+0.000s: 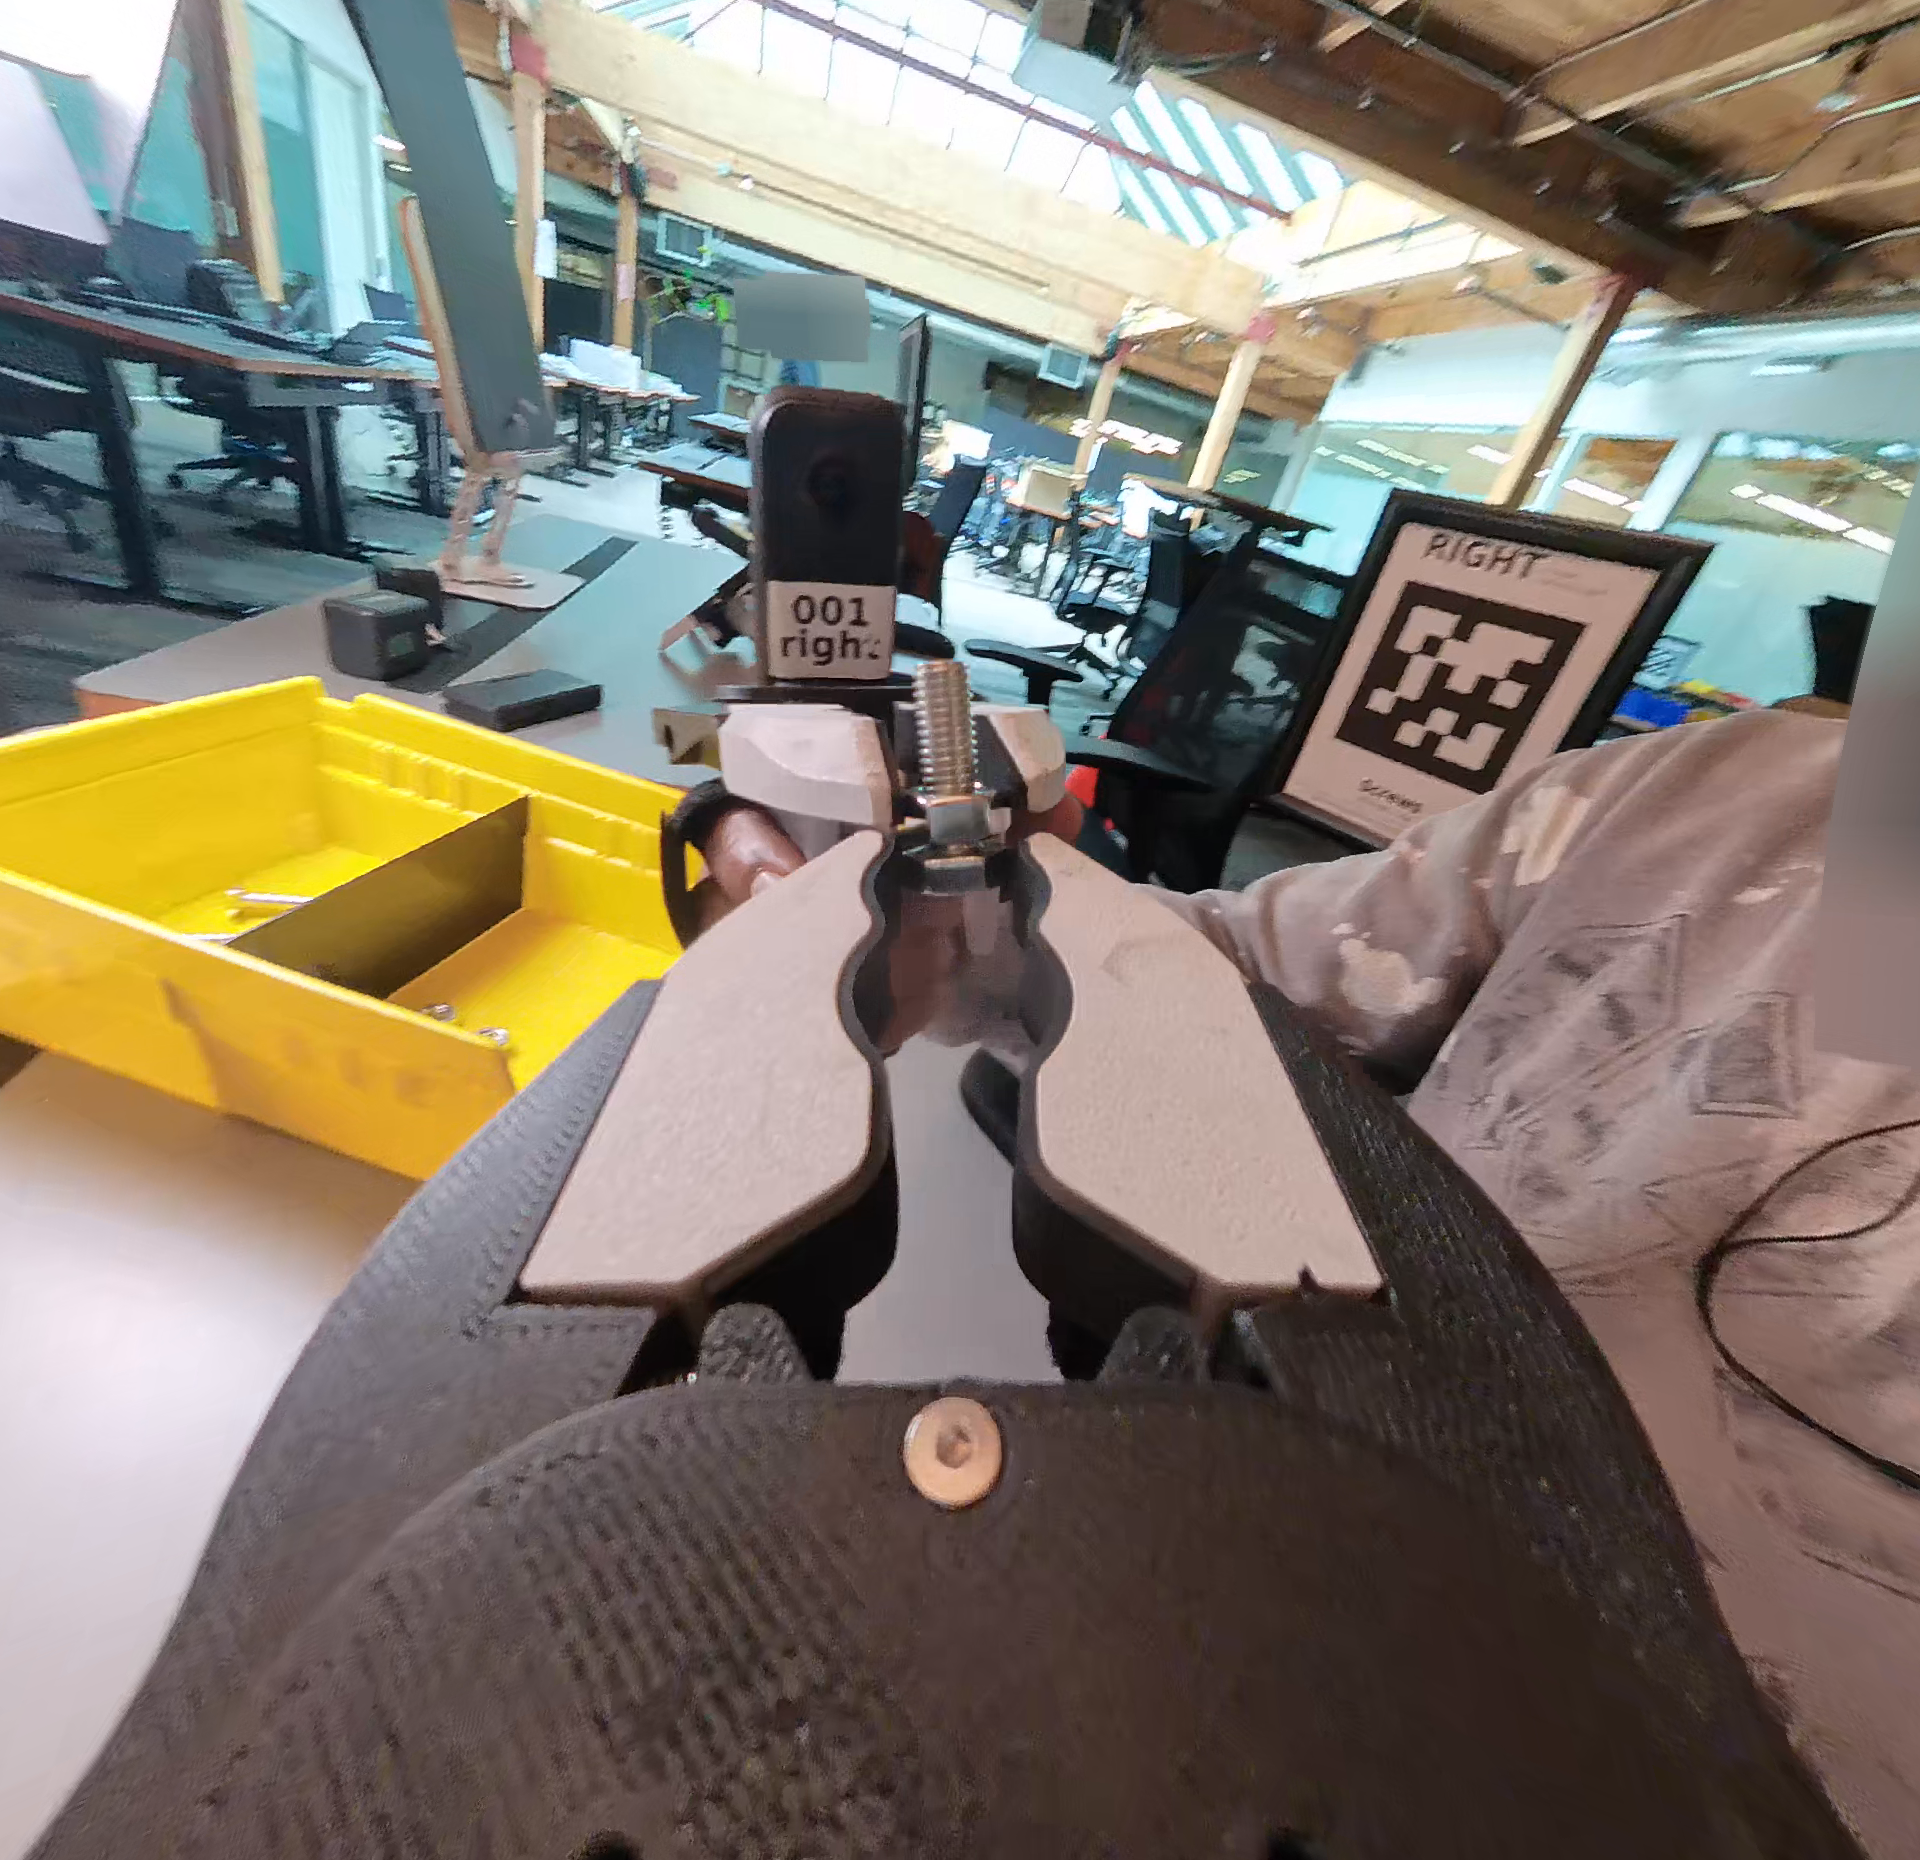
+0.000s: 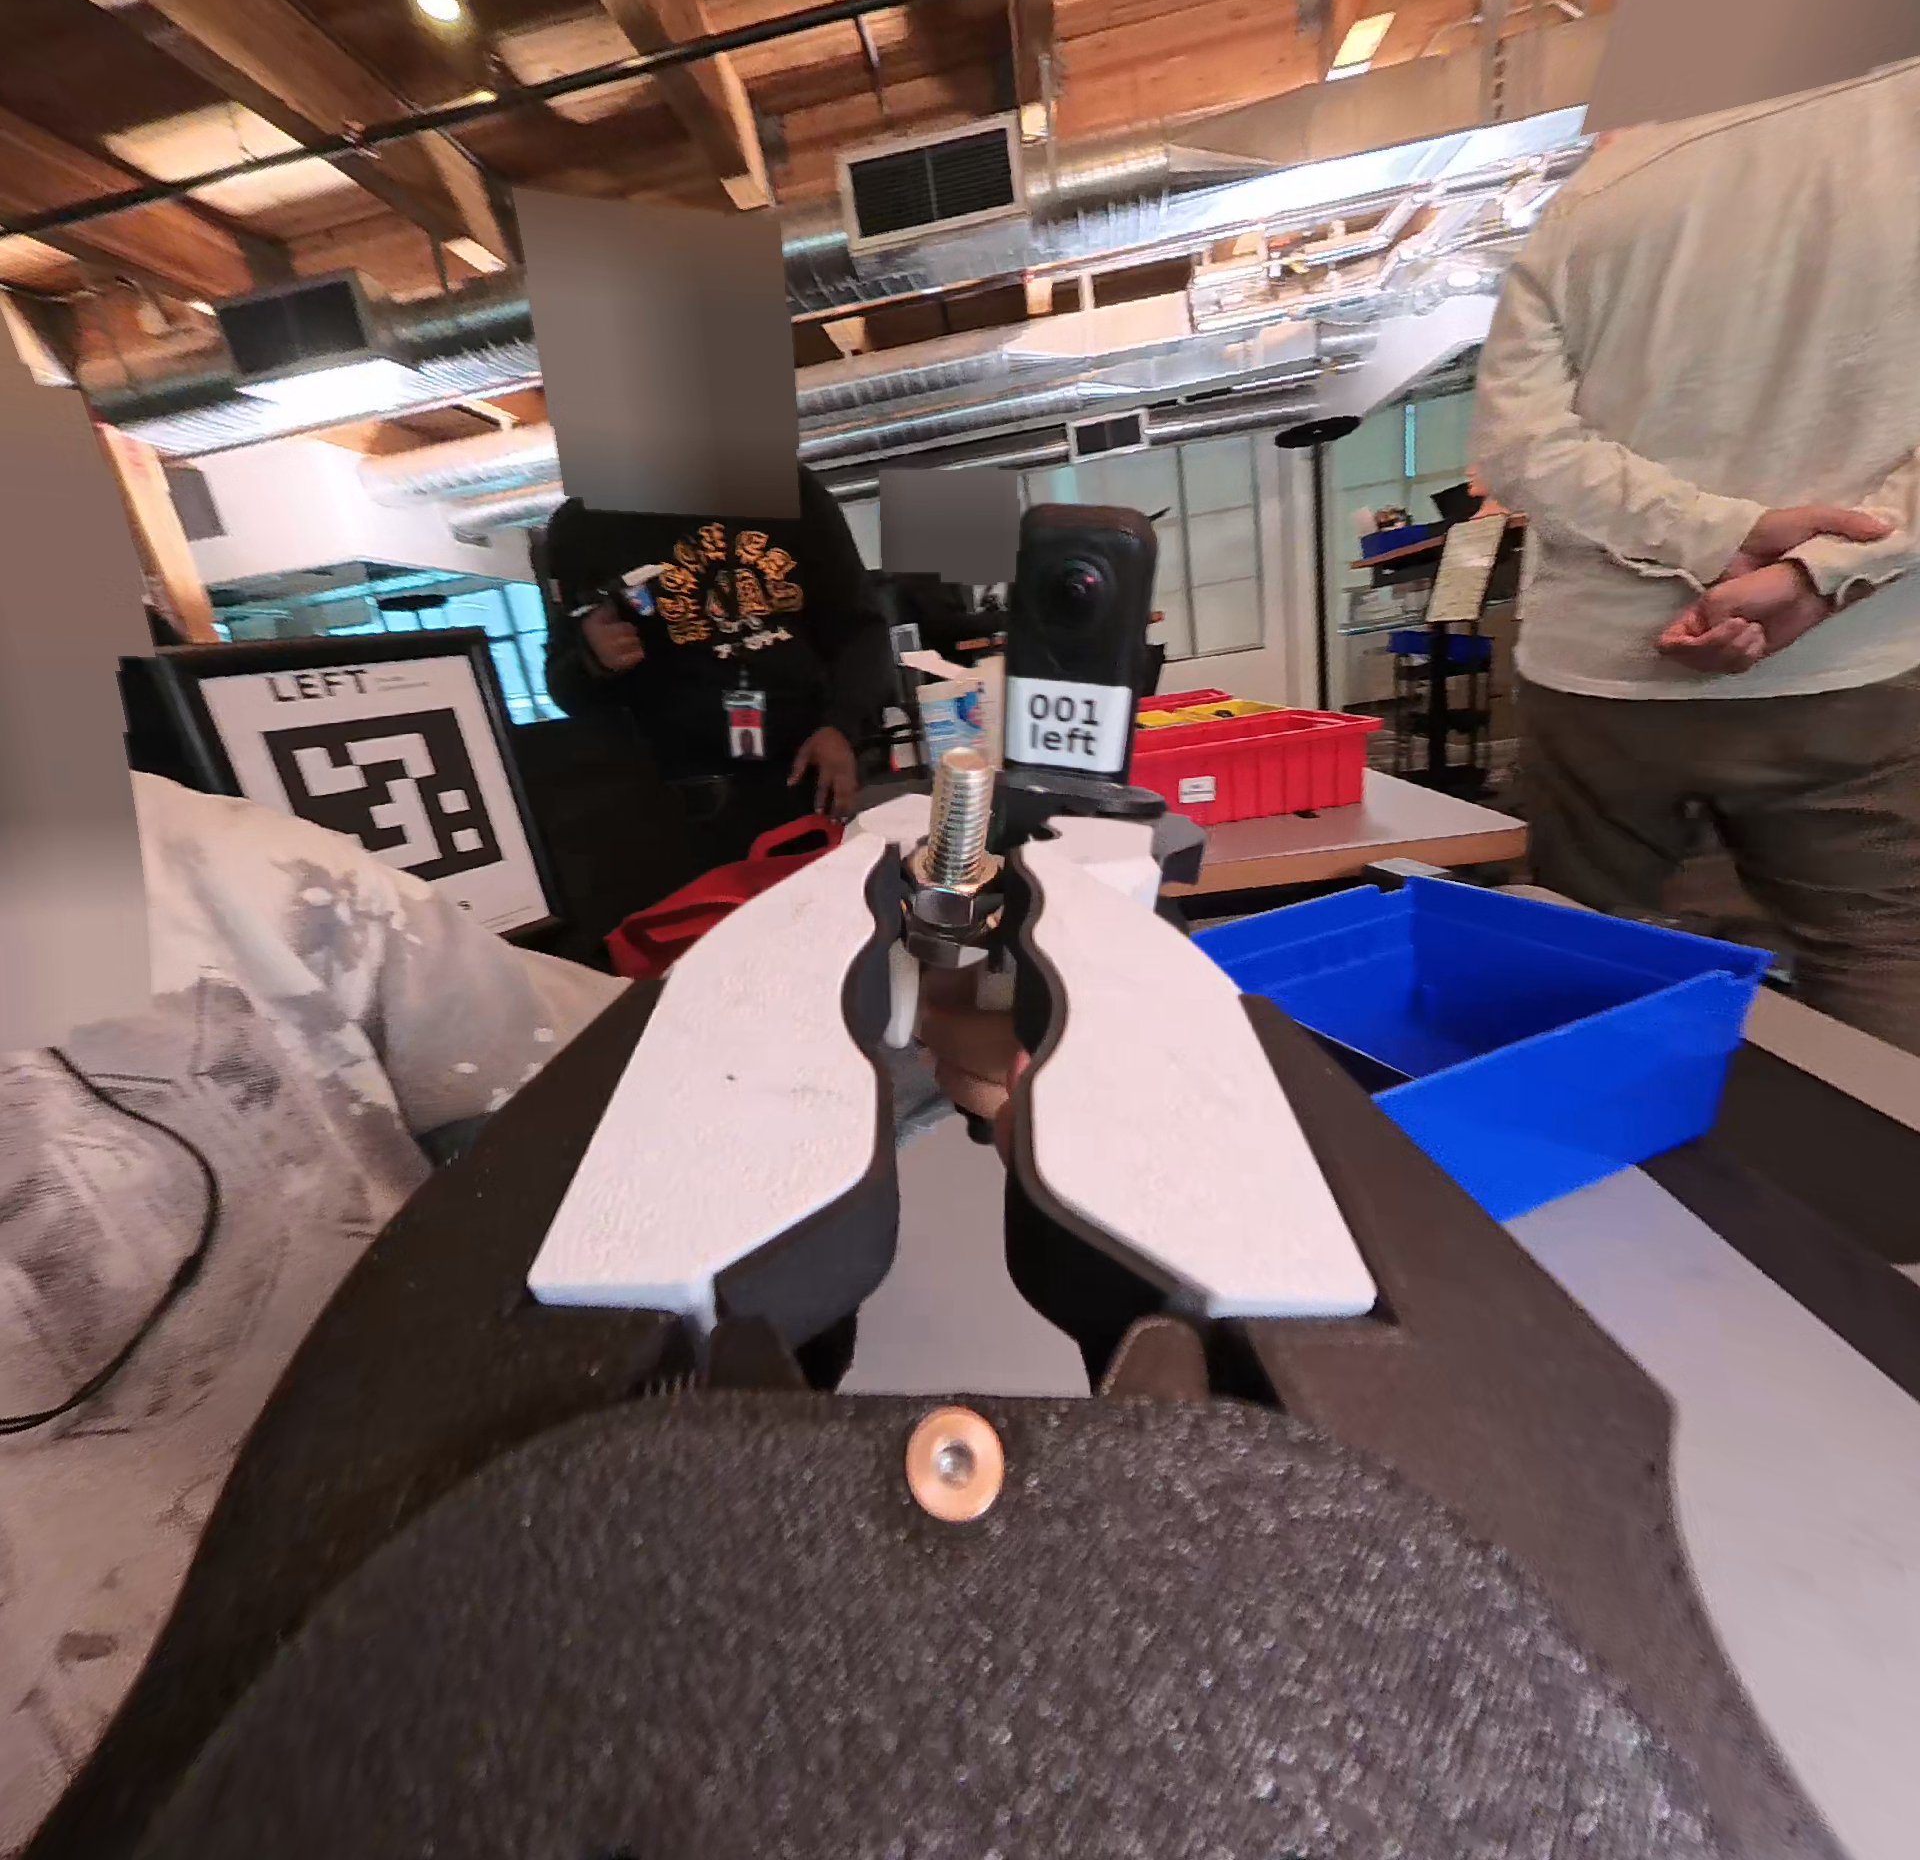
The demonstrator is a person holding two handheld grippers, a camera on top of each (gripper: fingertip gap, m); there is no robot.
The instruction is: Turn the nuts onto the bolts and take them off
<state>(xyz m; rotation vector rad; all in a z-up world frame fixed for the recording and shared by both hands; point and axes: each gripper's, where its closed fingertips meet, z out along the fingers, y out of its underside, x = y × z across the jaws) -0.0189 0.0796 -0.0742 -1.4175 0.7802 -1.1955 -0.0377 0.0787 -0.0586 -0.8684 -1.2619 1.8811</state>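
Note:
A silver bolt [image 1: 941, 721] stands thread up between both grippers, with a hex nut [image 1: 952, 821] low on its thread. My left gripper [image 1: 951, 865] is shut on the bolt's lower end, just under the nut. My right gripper [image 2: 948, 901] faces it and is shut on the nut [image 2: 940, 911], with the bolt's thread [image 2: 961, 811] rising above the fingertips. Each view shows the other gripper straight ahead: the right gripper [image 1: 940, 771] and the left gripper [image 2: 997, 844]. The bolt's head is hidden between the fingers.
A yellow bin [image 1: 260, 989] with a black divider and small hardware sits on the grey table [image 1: 125, 1395] at left. A blue bin [image 2: 1558, 1083] sits at right and a red bin [image 2: 1257, 761] behind it. Framed marker boards [image 1: 1455, 667] [image 2: 384, 771] stand behind. Two people [image 2: 717, 647] [image 2: 1714, 460] stand near the table. My left and right fingertips are right by each other.

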